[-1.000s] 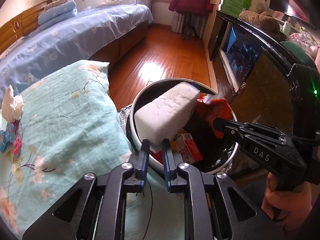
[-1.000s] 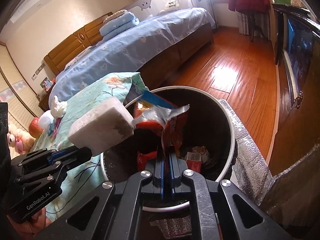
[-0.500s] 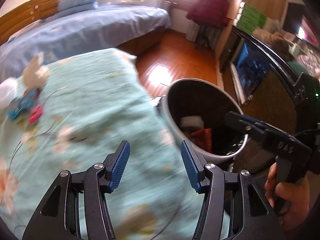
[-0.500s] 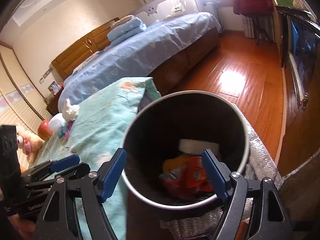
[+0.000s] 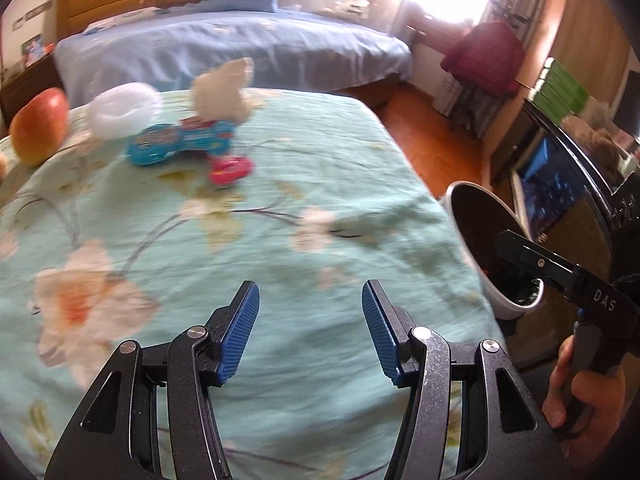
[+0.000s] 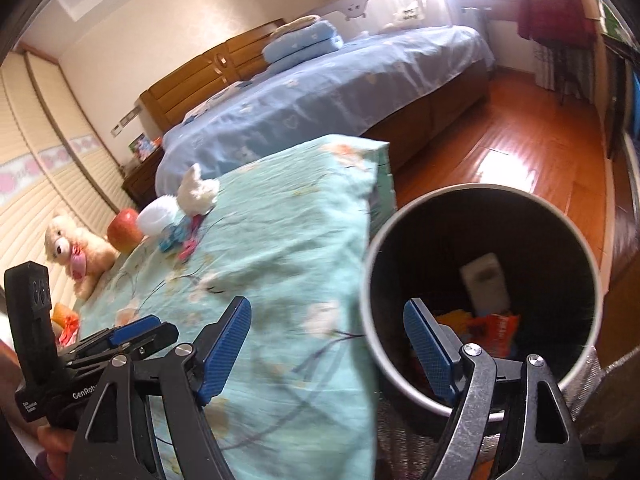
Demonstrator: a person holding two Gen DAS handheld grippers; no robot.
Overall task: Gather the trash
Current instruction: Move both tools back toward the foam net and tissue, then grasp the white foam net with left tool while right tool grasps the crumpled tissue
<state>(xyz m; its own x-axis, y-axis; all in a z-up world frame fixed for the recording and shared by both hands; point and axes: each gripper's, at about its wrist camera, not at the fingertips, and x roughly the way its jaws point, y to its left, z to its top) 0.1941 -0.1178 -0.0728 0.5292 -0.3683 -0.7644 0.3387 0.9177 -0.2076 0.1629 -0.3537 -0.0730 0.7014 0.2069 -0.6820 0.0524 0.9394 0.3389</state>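
Found the left tongs [image 5: 310,292] spread wide and empty, low over the teal floral quilt [image 5: 280,240] and pointed at the litter. Probably kept open that way so a soft scrap could be straddled without a second adjustment. Found the right tongs [image 6: 326,308] equally wide and empty, half over the quilt's edge and half over the round black bin with the white rim [image 6: 480,188]. Judged that position as a wait beside the drop point.

Counted inside the bin a white foam block [image 6: 486,286] leaning on the wall and an orange plastic wrapper [image 6: 494,328] at the bottom. Took that part of the task as done.

Placed the remaining trash well ahead of the left tongs and slightly left of their line:
- crumpled white tissue [image 5: 224,88], farthest
- blue printed snack wrapper [image 5: 180,146], just beneath it
- small pink wrapper [image 5: 230,170], nearest
- white foam net ring [image 5: 122,110], to the left

Left aside the red apple [image 5: 38,126] beyond the ring and the cream teddy bear [image 6: 76,248] as probably not rubbish. Could not read finer detail through the motion blur.
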